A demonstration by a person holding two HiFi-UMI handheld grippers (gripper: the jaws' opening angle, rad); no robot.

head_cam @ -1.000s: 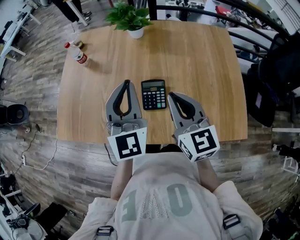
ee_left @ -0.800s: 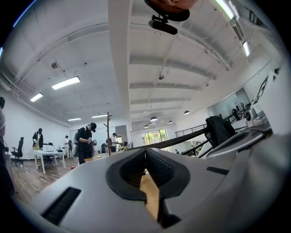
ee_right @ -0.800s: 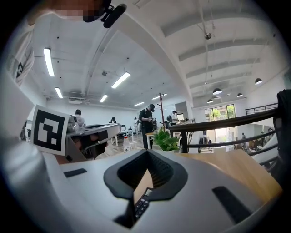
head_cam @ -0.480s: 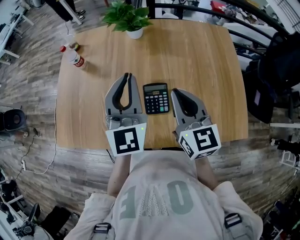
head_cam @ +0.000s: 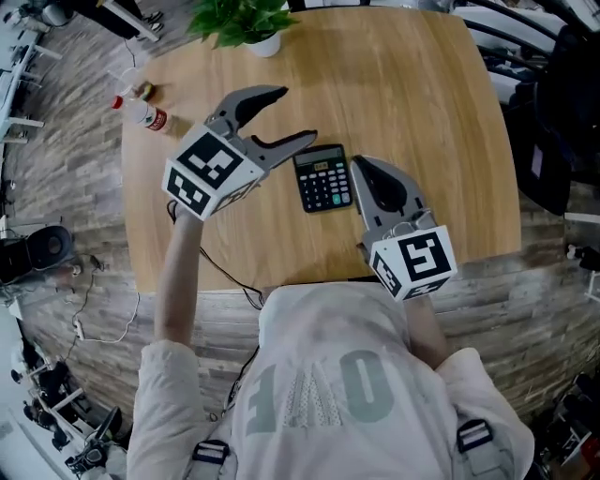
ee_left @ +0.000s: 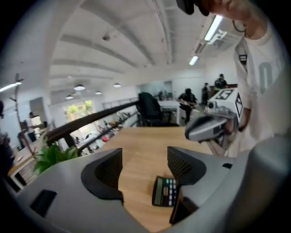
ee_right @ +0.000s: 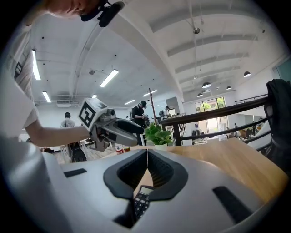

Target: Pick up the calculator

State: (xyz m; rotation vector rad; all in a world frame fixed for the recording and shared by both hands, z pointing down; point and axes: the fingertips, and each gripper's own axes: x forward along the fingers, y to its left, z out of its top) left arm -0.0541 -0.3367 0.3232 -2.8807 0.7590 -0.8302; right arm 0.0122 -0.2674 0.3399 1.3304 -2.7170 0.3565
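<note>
Calculator [head_cam: 323, 178] lies between closed right tongs [head_cam: 358, 164] and just-opened, empty left tongs [head_cam: 298, 114].

Wooden table [head_cam: 422, 103]: calculator [head_cam: 323, 178] (centre), bottle [head_cam: 142, 112], potted plant [head_cam: 246, 23]

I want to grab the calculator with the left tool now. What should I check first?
1. Calculator lies flat on the table, nothing on top: ok.
2. Left tool jaws apart, just been opening, nothing between them: ok.
3. Left tool's jaws around the calculator: not ok, it lies ahead of them.
4. Right tool, shut, clear of the calculator's edge: cannot tell.
5. Bottle and plant out of the way: ok.
</note>
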